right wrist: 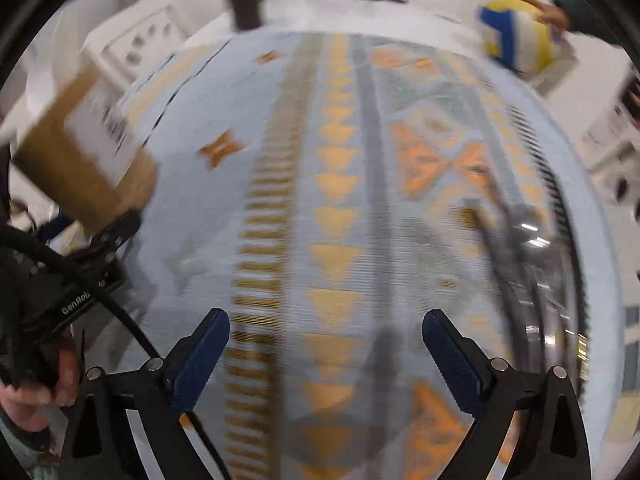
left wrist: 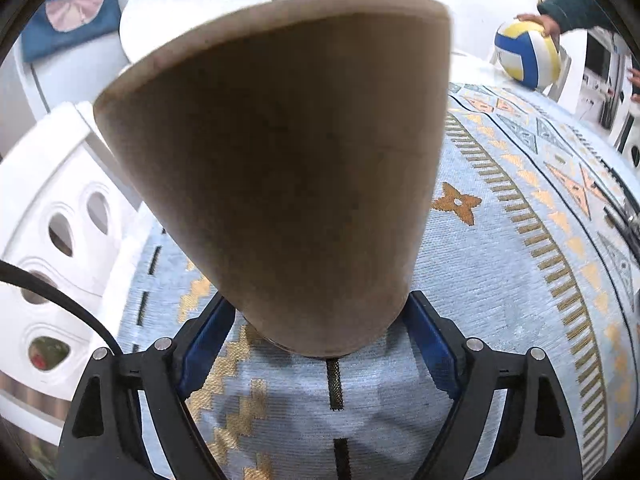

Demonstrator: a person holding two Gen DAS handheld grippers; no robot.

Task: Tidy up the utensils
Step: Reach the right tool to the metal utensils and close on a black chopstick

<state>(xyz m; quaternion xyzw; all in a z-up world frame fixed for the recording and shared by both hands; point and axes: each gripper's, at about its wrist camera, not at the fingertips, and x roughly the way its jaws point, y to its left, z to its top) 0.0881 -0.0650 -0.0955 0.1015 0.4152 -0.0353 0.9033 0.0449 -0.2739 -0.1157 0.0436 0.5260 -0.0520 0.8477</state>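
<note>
Tablecloth (left wrist: 500, 280) of pale blue woven fabric, patterned with orange triangles, olive dashes and dark stripes, covering the whole work surface under both tools. The left gripper (left wrist: 320, 320), black with blue pads, pinches a tall tan cylindrical holder (left wrist: 288, 168) near its closed base; both blue pads press against its sides. In the left wrist view the holder is tilted away from the camera, clear of the cloth, and fills most of the picture. In the right wrist view the same holder (right wrist: 84, 148) appears at far left as a brown tube bearing a white printed label, with the left gripper's black frame below it and a hand (right wrist: 36, 384) gripping the handle.

The right gripper (right wrist: 326, 356) stands spread wide over the cloth with nothing between its blue pads. That view is smeared by motion. At its right edge, dark and shiny utensils (right wrist: 528, 256) lie on the cloth, too blurred to identify singly; they are well apart from the holder.

Background: a white moulded chair (left wrist: 52, 216) with teardrop cut-outs beside the table at left; a blue, yellow and white volleyball (left wrist: 526, 54) at the far right corner, with another person's hand (left wrist: 540, 26) in a dark green sleeve resting on it; a dark plant pot (right wrist: 246, 8) at the far edge.
</note>
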